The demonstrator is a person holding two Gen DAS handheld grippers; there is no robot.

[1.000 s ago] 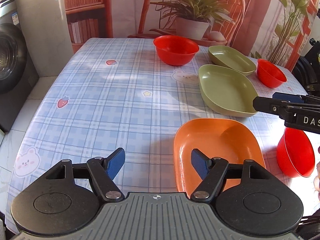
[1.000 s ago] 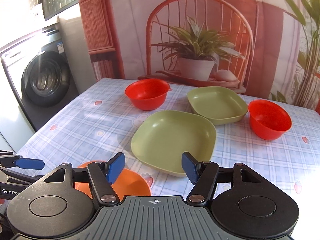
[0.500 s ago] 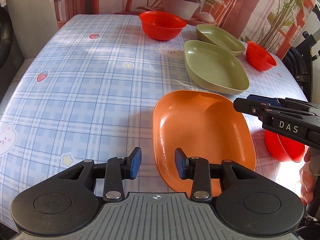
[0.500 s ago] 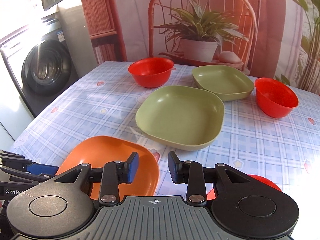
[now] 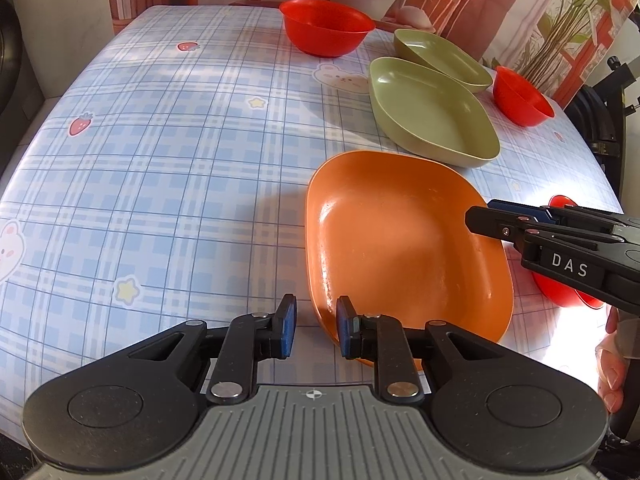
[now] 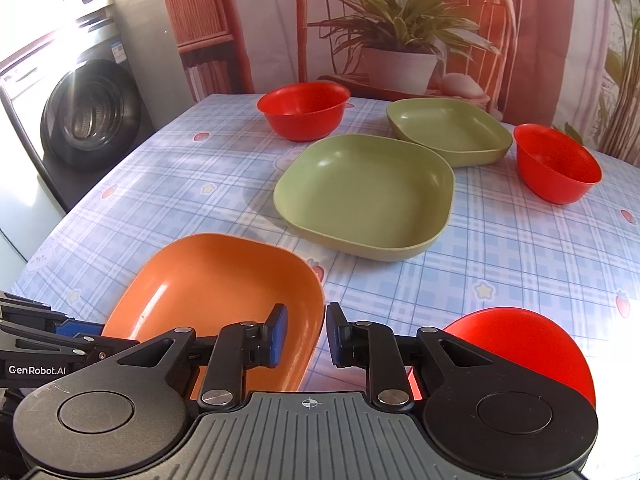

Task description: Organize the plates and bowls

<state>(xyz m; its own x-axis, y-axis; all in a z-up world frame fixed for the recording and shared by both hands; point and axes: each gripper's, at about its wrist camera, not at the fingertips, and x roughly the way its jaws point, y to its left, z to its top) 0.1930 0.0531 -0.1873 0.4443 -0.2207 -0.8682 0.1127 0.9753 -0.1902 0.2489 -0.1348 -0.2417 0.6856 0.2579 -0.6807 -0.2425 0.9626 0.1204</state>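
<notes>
An orange plate (image 5: 404, 240) lies near the table's front edge; it also shows in the right wrist view (image 6: 216, 292). My left gripper (image 5: 314, 330) stands at the plate's near left rim, jaws narrowed with the rim between them, a gap still showing. My right gripper (image 6: 306, 338) stands at the plate's right rim, jaws likewise narrowed around it. Two green plates (image 6: 364, 196) (image 6: 448, 130) lie further back. Red bowls stand at the back (image 6: 304, 110), at the right (image 6: 556, 164) and close by my right gripper (image 6: 524, 348).
The table has a blue checked cloth (image 5: 160, 140). A washing machine (image 6: 88, 116) stands left of it. A potted plant (image 6: 400, 52) on a rattan chair is behind the table. A dark stand (image 5: 604, 112) is at the right edge.
Both grippers have narrowed their jaws from wide open and moved in over the orange plate's rims, left from the near left, right from the right side.
</notes>
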